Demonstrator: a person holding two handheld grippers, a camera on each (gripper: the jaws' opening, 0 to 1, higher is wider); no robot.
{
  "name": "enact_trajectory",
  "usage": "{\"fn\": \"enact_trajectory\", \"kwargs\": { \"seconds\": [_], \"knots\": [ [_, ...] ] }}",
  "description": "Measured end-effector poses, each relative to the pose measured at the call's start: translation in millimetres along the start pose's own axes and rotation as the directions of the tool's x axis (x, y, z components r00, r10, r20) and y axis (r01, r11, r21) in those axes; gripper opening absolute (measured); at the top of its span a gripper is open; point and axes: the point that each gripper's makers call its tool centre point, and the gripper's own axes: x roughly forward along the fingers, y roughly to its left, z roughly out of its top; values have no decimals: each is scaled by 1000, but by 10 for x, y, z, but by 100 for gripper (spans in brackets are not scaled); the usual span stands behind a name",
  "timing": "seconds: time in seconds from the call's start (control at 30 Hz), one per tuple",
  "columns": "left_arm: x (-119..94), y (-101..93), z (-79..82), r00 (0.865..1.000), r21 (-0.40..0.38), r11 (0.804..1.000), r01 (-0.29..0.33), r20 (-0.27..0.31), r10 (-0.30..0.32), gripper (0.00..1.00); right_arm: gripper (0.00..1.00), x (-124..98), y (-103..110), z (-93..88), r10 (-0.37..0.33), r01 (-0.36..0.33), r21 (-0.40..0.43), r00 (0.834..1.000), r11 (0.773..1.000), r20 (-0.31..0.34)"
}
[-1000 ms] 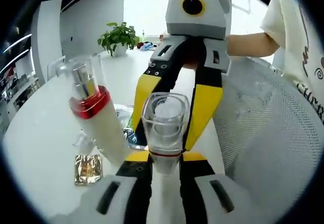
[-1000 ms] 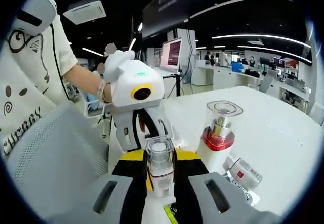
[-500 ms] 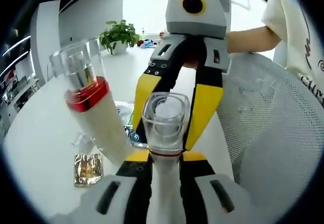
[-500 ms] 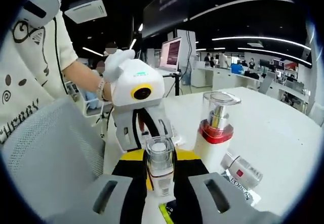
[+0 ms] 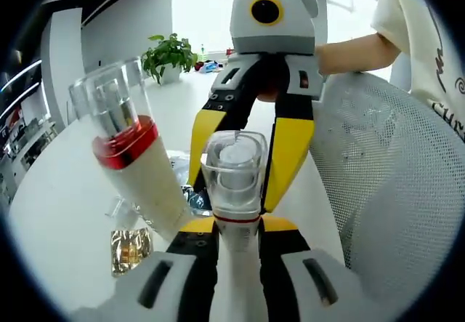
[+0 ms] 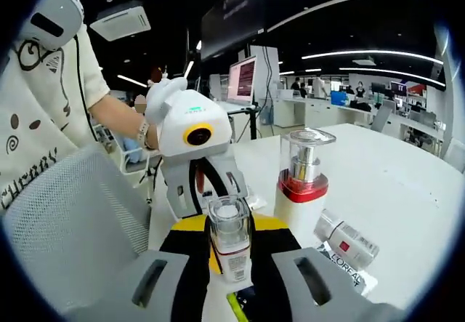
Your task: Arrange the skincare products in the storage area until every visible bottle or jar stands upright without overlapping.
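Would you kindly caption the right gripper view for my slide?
Both claws grip one clear-capped bottle beside an upright red-banded bottle and a fallen tube.

Tight middle, open table beyond

Your two grippers face each other over one small bottle (image 6: 230, 240), so nothing passes between. The pump bottle (image 6: 302, 184) and lying tube (image 6: 347, 240) block one side, the mesh chair (image 6: 65, 227) the other; bare table (image 6: 407, 191) lies past them.

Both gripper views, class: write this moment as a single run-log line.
left gripper: shut on bottle | right gripper: shut on same bottle | red-band bottle: upright on table | tube: lying flat
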Motion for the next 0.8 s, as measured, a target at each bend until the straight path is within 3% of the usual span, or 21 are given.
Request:
{"fn": "enact_trajectory", "kwargs": {
  "seconds": [0.33,0.57,0.8],
  "knots": [
    [25,15,-49,999,7,1000,-25,-32,26,22,24,-12,-21,-7,-16,16,-5,1000,1000,-24],
    [-8,8,-53,998,-16,999,-52,-27,51,25,28,-57,-17,-119,-12,12,-4,998,1000,-63],
    [-146,78,-210,995,-25,997,-79,-61,77,24,28,-210,-78,-278,-8,7,-8,993,1000,-121]
  ]
}}
